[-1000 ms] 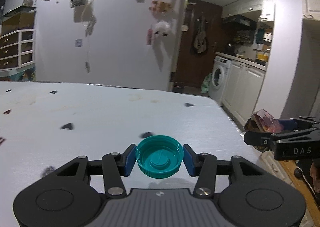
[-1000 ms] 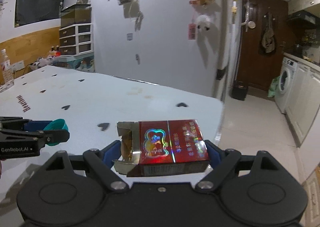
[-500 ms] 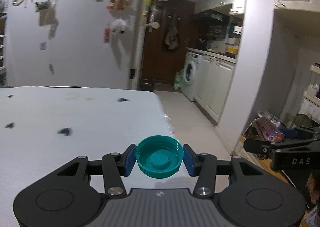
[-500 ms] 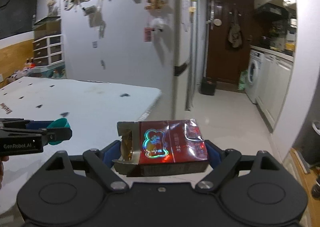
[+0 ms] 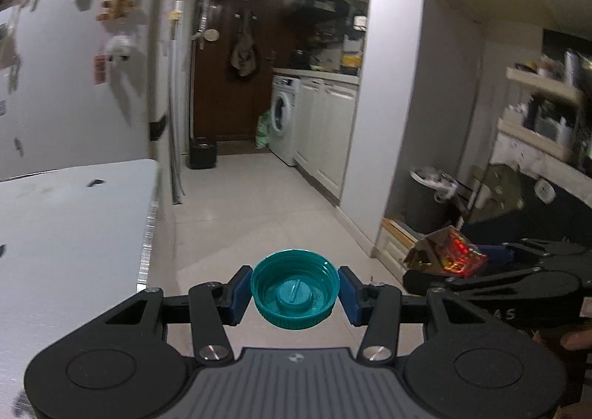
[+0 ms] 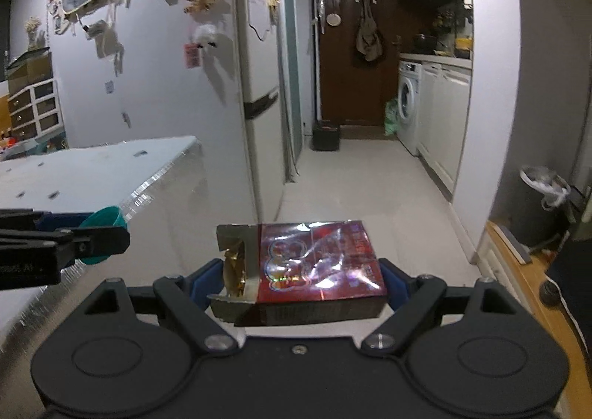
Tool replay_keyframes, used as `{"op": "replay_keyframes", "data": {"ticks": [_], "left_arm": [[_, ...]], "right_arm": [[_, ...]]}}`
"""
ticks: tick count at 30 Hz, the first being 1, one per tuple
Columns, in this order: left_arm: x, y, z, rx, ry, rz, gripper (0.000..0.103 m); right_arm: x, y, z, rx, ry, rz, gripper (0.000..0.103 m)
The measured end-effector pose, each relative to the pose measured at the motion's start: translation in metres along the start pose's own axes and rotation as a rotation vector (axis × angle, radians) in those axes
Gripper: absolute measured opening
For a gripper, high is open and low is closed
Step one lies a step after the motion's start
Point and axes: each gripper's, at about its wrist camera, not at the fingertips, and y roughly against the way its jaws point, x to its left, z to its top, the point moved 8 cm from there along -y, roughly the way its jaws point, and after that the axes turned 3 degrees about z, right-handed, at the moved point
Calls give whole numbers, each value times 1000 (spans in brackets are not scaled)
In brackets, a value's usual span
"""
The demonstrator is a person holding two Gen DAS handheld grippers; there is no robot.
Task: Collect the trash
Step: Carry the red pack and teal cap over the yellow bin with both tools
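while both hands carry their finds clear of the white table (image 5: 74,234), the job, as i read it, is to get them to the lined bin (image 6: 540,197) standing in the alcove on the right side of the hallway. the left gripper (image 5: 295,295) pinches a teal bottle cap (image 5: 295,295) by its ribbed rim, open side up, one blue pad on each side. the right gripper (image 6: 301,280) clamps a red cigarette pack (image 6: 314,267) across its length, its torn lid flap gaping at the left end.

to do this well, i would keep both grips firm and both loads level until each hangs right over the bin's mouth. the cap is round and slick, so a tilt or a slackened pinch could let it roll out onto the tiled floor (image 5: 259,204). the pack is soft card and could buckle if squeezed harder. the bin's mouth looks narrow, so let go one at a time, not both together.

from the left wrist view you see the cap's inside and the pack from the side, its foil end poking forward past the other tool. only the right wrist view shows the pack's shiny printed face and how fully the pads bracket it, and it gives the clearer look at the bin and its white liner.
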Motion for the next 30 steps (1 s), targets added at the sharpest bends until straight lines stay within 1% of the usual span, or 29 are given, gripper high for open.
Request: {"op": "replay_keyframes", "data": {"ticks": [4, 7, 10, 13, 16, 21, 24, 27, 30], "left_arm": [[-23, -9, -11, 34, -20, -4, 50], [-35, -20, -18, 69, -29, 8, 50], [-44, -35, -32, 120, -23, 10, 50], [-49, -53, -47, 180, -34, 11, 50], [-55, -73, -63, 242, -35, 4, 50], [-64, -118, -93, 353, -27, 6, 50], [-65, -148, -115, 421, -11, 2, 50], [-62, -175, -144, 493, -21, 7, 50], [-57, -199, -166, 567, -19, 6, 50]], "right_arm": [[-19, 0, -20, 30, -11, -19, 88], [-30, -3, -35, 55, -15, -32, 88], [-42, -7, -50, 83, -33, -43, 88], [-56, -18, -69, 133, -28, -54, 88], [-70, -35, -92, 199, -1, -69, 88], [-88, -70, -128, 328, 14, -51, 88], [-94, -89, -151, 404, 22, -13, 88], [-97, -107, -174, 475, 27, 24, 88], [-100, -126, -201, 550, 41, 62, 88]]}}
